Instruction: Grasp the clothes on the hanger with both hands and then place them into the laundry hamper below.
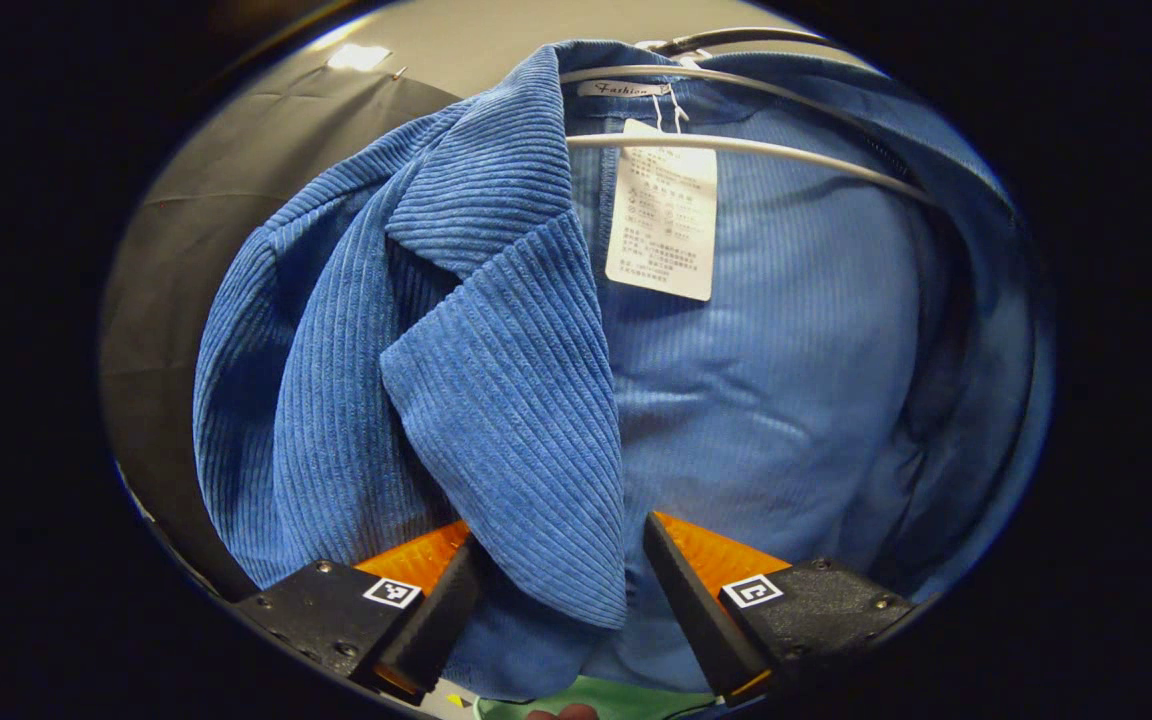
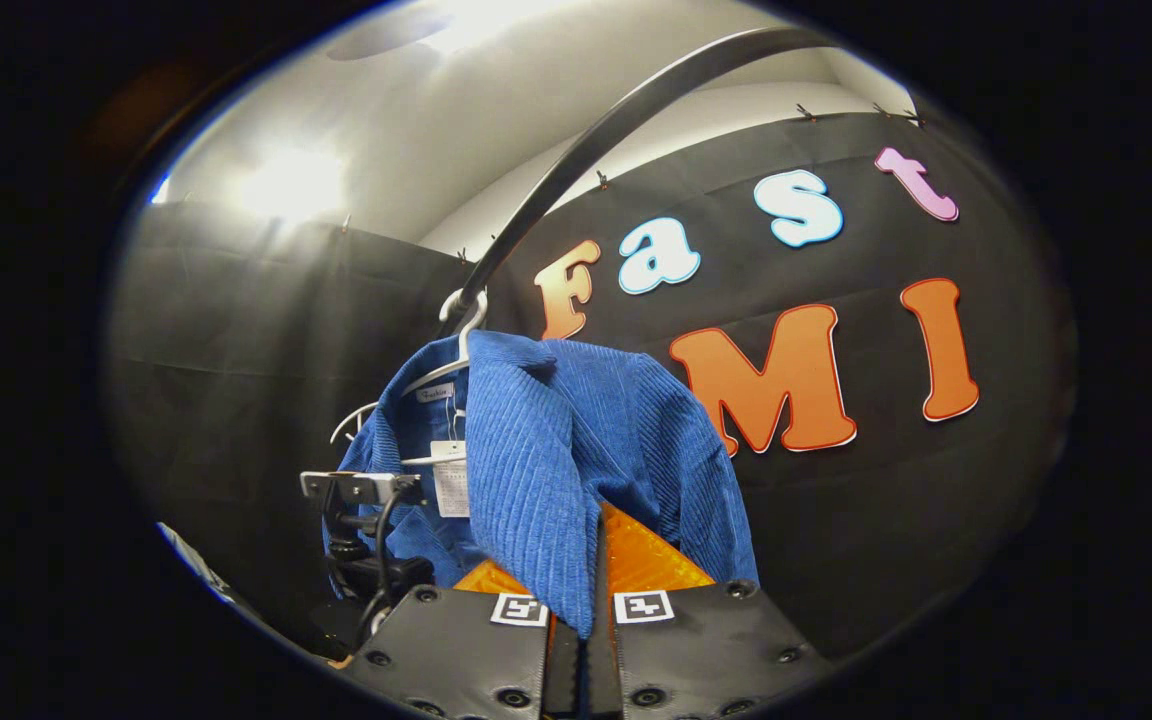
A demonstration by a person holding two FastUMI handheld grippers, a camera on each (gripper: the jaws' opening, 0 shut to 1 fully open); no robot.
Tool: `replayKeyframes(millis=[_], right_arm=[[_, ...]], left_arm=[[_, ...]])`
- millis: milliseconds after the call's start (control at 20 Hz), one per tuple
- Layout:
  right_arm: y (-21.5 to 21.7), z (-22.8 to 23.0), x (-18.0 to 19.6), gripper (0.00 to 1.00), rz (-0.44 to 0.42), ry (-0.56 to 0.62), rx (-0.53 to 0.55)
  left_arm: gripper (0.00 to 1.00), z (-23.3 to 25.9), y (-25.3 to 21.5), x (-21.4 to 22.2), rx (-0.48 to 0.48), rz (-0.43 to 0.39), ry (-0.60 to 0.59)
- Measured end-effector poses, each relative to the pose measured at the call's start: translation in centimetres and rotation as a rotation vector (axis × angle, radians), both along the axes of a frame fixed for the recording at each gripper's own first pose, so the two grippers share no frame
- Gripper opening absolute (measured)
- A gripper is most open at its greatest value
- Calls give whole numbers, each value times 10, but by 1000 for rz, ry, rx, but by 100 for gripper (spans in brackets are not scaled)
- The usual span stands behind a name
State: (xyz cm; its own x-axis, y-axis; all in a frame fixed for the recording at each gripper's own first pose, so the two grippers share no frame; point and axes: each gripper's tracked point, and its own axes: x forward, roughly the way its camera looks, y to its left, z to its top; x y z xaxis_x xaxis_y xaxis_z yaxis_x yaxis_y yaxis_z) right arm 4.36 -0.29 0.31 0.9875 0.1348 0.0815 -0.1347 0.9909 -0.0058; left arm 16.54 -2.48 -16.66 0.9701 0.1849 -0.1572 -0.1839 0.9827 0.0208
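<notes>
Currently, the blue corduroy jacket (image 2: 576,450) on the white hanger (image 1: 736,145) is clamped by the right gripper (image 2: 591,560), while a lapel hangs between the wide-open left gripper (image 1: 561,590) fingers, whose closing is required next.

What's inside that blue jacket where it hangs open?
Inside the blue jacket you see its smooth lining, a white care tag and the white hanger. The hanger's ends are hidden under the shoulders.

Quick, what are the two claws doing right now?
Left claw: open, its fingers either side of the blue corduroy jacket front edge.
Right claw: shut on the jacket.
</notes>
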Motion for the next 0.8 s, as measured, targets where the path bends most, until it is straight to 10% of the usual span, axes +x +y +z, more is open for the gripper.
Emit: replayKeyframes(millis=[300,600,800], right_arm=[[-1,-3,-1,15,5,-1,-25],[1,-11,2,15,10,18,-46],[1,-30,9,15,-6,61,-38]], left_arm=[[92,1,63,-10,71,131,-36],[13,15,109,-29,164,121,7],[2,50,110,-65,177,-1,10]])
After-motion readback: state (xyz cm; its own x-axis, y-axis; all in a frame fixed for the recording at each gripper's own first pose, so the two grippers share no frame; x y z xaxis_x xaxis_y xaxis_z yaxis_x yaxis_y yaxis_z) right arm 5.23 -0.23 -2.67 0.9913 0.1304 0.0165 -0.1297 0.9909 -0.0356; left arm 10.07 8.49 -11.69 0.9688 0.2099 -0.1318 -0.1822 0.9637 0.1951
